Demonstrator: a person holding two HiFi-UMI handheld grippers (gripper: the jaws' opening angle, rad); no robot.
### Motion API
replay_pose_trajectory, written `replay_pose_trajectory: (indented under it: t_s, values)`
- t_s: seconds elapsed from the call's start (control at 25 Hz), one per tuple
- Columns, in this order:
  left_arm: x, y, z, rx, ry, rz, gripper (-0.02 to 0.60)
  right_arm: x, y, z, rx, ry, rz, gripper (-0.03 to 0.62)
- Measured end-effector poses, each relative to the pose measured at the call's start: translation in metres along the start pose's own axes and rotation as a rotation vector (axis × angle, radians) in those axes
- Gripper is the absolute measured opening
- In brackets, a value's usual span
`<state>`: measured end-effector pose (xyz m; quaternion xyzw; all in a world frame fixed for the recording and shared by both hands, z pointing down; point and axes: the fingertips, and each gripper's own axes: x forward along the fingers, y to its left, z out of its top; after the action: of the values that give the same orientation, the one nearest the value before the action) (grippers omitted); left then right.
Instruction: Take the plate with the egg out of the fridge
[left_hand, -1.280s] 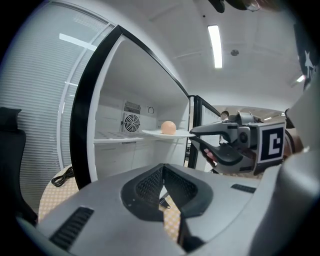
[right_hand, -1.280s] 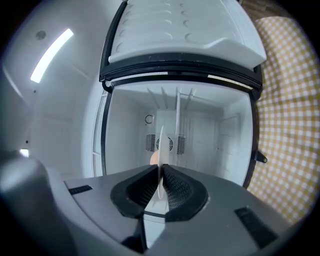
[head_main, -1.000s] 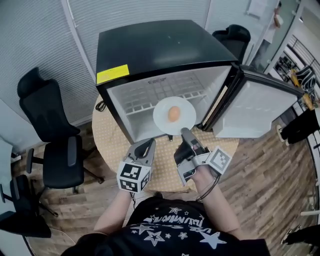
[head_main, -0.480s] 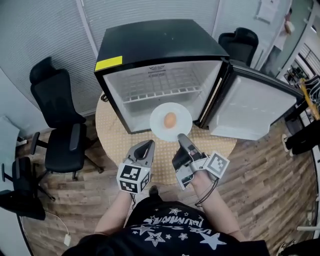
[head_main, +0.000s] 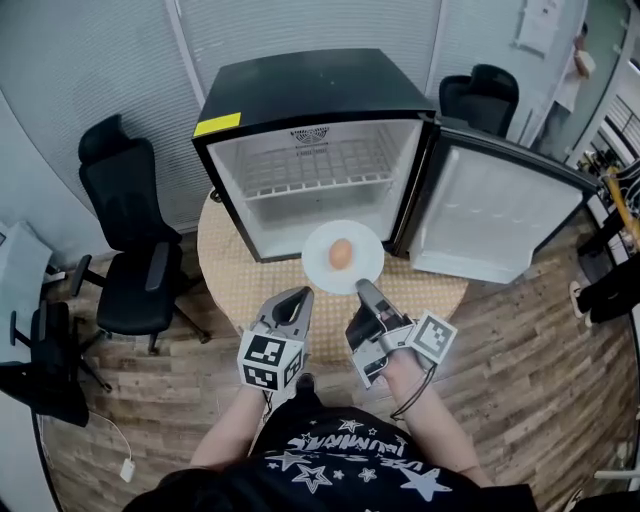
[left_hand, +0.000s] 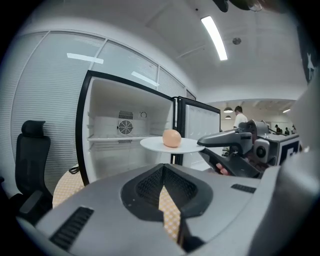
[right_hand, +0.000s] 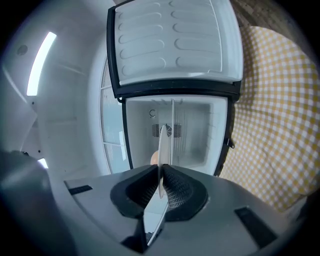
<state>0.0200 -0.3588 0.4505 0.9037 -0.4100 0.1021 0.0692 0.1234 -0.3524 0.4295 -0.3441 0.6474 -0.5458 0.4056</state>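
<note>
A white plate (head_main: 343, 270) with a brown egg (head_main: 340, 253) on it hangs level in front of the open black mini fridge (head_main: 310, 100), above the table. My right gripper (head_main: 362, 286) is shut on the plate's near rim. In the right gripper view the plate (right_hand: 164, 145) runs edge-on between the pads, and the egg (right_hand: 154, 158) peeks out on its left. My left gripper (head_main: 303, 294) floats to the left of the plate, shut, holding nothing. The left gripper view shows the plate (left_hand: 170, 146), the egg (left_hand: 171, 138) and the right gripper (left_hand: 235, 145) ahead to the right.
The fridge stands on a round table (head_main: 235, 275) with a yellow checked cloth. Its door (head_main: 495, 215) swings wide to the right, and its white shelves are bare. Black office chairs (head_main: 130, 230) stand left and behind (head_main: 480, 95). A person (head_main: 575, 60) stands far back right.
The plate with the egg has come out from the fridge's opening toward me and now hangs over the table. Both grippers kept their closure.
</note>
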Motion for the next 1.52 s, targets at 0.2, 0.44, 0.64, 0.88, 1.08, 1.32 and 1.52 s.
replay_pose_trajectory:
  t_s: [0.2,0.44,0.64,0.88,1.08,1.32,1.52]
  values:
    - [-0.008,-0.018,-0.006,-0.01,0.002,0.027,0.008,-0.023,0.0,0.0,0.003,0.024,-0.003,0.046]
    - [-0.026,-0.051,-0.022,-0.013,0.022,0.044,0.008,-0.059,-0.002,-0.004,0.01,0.042,-0.001,0.046]
    - [-0.046,-0.082,-0.029,-0.017,0.021,0.062,0.008,-0.095,0.003,-0.013,0.024,0.062,0.004,0.046]
    - [-0.068,-0.114,-0.039,-0.032,0.015,0.094,0.008,-0.131,0.003,-0.019,0.026,0.088,-0.005,0.046]
    - [-0.097,-0.144,-0.054,-0.031,0.023,0.13,0.008,-0.169,0.004,-0.027,0.034,0.104,0.002,0.046]
    - [-0.117,-0.149,-0.057,-0.038,0.034,0.167,0.008,-0.179,0.012,-0.03,0.034,0.112,0.013,0.046]
    - [-0.128,-0.158,-0.062,-0.033,0.04,0.164,0.008,-0.194,0.011,-0.032,0.031,0.103,0.024,0.046]
